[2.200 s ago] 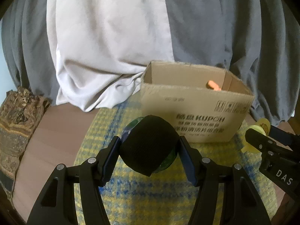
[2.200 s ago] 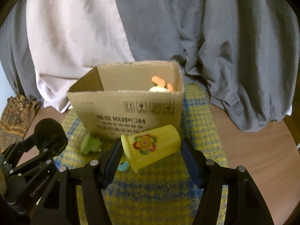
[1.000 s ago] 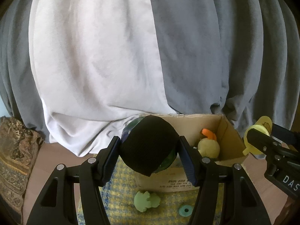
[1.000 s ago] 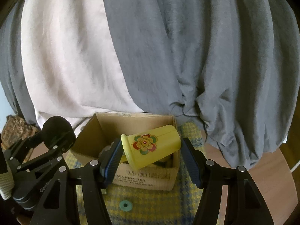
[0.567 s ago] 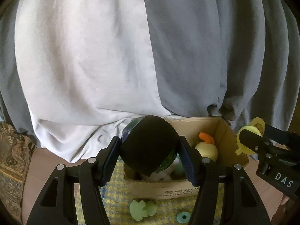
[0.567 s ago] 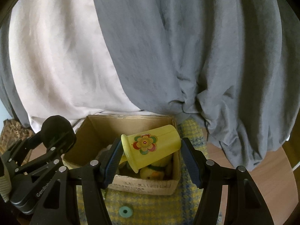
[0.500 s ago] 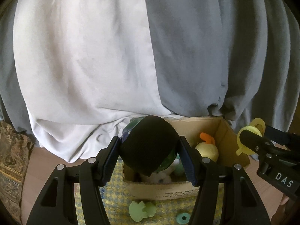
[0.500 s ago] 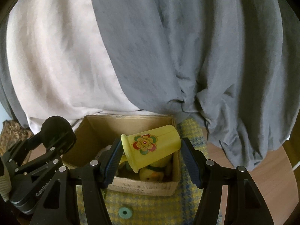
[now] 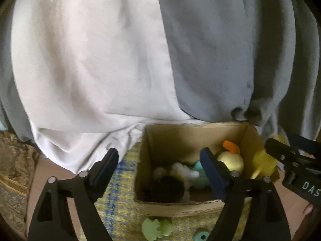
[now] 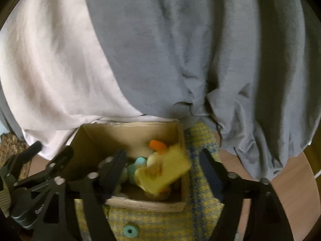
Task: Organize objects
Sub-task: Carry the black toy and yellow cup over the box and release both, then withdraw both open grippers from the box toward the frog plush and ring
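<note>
Both grippers hang open and empty above an open cardboard box (image 9: 180, 208) (image 10: 148, 204). My left gripper (image 9: 160, 162) is over the box's left half. A black round object (image 9: 164, 188) lies in the box below it. My right gripper (image 10: 162, 164) is over the box's right half. A yellow cup with a flower print (image 10: 162, 175), blurred, lies tilted among the toys in the box. It also shows in the left wrist view (image 9: 262, 164). A yellow plush duck with an orange beak (image 9: 230, 158) and a teal toy (image 9: 198, 168) lie inside.
The box stands on a yellow and blue woven mat (image 10: 200, 140) on a wooden table (image 10: 293, 188). A green frog toy (image 9: 156, 227) and a teal ring (image 10: 130, 231) lie on the mat in front of the box. White and grey cloth (image 9: 140, 60) hangs behind.
Both grippers opened. The black round object left my left gripper and the yellow cup left my right gripper; both now lie in the box.
</note>
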Tool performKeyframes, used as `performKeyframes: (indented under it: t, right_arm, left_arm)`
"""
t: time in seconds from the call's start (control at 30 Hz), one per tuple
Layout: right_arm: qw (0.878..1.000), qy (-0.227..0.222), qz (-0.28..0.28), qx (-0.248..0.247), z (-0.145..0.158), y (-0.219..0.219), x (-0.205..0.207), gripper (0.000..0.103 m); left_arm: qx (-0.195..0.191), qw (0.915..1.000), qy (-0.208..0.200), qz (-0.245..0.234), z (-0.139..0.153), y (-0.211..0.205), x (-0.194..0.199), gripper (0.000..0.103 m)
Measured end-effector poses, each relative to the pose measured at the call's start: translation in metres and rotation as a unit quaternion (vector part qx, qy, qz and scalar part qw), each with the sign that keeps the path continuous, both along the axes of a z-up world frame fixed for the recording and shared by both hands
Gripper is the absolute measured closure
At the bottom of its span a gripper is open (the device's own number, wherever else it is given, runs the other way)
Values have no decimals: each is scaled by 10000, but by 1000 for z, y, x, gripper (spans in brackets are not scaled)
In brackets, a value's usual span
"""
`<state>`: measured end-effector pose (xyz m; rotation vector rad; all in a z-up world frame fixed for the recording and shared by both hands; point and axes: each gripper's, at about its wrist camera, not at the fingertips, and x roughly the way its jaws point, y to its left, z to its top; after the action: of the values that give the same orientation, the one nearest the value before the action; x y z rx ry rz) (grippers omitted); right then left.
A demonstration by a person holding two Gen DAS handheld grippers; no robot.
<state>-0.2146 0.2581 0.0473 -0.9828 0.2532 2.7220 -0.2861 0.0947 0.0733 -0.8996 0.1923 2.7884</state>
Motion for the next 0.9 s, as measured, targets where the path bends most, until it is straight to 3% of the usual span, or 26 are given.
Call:
performKeyframes:
  t: [0.07,0.27,0.9]
  right_arm:
    - [10000,42,-33,-32,1,1,3,15]
    - [9999,53,-120,78,4,-3,12,7]
    - [9999,77,-151,23,-5,-9,45,6]
  left_arm:
    - [-73,10000,25,16,1,0,3,18]
    - [-53,9996,88,249,4,-6,9,1]
    - [-133,9985,111,525,-6,-28,50,0]
